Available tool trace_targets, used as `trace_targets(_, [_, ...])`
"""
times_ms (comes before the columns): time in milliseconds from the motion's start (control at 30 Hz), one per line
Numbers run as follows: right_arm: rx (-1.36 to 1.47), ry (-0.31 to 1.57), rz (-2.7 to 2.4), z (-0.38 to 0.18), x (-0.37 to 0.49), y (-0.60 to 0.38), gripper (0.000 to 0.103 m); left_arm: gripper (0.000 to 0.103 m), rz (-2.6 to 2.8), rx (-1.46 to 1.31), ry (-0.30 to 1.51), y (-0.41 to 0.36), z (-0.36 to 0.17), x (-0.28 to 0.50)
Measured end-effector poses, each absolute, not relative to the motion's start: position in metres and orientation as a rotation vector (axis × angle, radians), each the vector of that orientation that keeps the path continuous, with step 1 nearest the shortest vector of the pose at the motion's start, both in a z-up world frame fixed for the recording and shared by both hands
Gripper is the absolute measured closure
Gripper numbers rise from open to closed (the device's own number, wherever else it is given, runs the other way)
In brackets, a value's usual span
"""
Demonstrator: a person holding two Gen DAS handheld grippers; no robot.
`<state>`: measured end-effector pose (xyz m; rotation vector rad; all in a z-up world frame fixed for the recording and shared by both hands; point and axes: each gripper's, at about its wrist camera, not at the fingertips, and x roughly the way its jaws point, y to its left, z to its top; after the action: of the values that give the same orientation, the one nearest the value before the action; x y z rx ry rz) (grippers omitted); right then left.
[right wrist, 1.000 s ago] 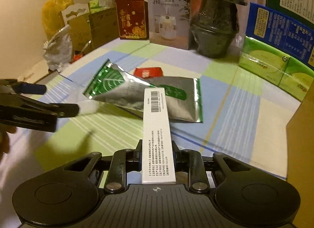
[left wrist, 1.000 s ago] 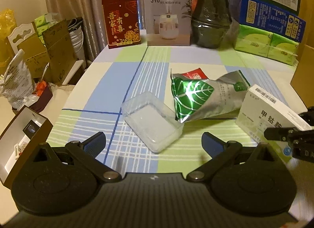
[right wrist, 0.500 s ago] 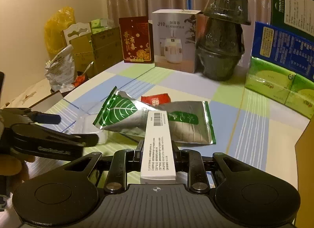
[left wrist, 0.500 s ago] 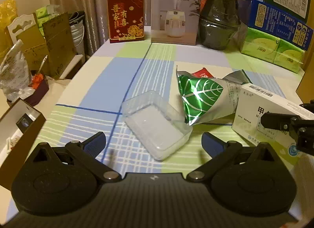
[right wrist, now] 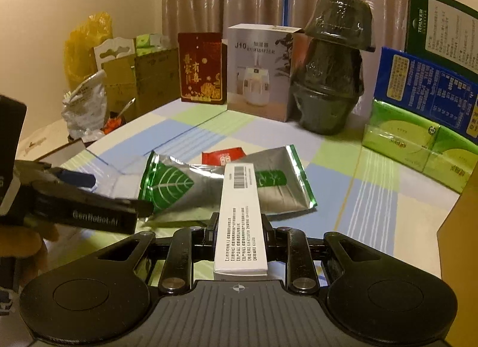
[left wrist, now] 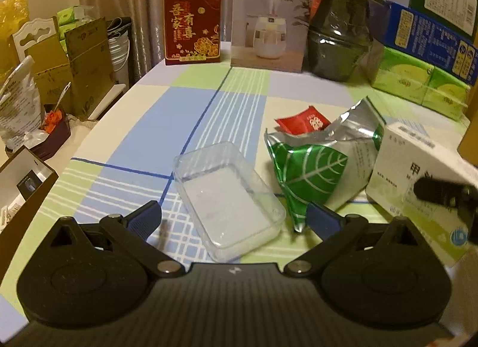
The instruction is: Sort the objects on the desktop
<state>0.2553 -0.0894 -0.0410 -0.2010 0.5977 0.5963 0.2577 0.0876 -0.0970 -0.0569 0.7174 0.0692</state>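
My left gripper is open, its blue-padded fingers standing either side of the near end of a clear plastic tray on the checked tablecloth. My right gripper is shut on a long white medicine box, held off the table at the right of the left wrist view. Behind the box lies a silver foil pouch with a green leaf, and a small red sachet lies past it. The left gripper reaches in from the left edge of the right wrist view.
A red gift box, a humidifier box and wrapped dark bowls stand along the back. Green tissue packs and a blue carton fill the back right. Cardboard boxes stand beyond the table's left edge.
My left gripper has come forward and down, so the clear tray now lies between its fingers. The right gripper has tipped up a little, still gripping the white box.
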Motion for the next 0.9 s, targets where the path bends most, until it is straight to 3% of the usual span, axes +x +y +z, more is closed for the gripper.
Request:
trace_targets(467, [-0.183,0.692,0.586,-0.054,0.253,-0.094,0.081,0.046,0.042,-0.033,0.728,0.090,-0.096,0.259])
trace_targets(900, [-0.122,0.788,0.505,-0.045,0.210,-0.114,0.081,0.049,-0.068,0.032,0.865,0.074,-0.081,0.210])
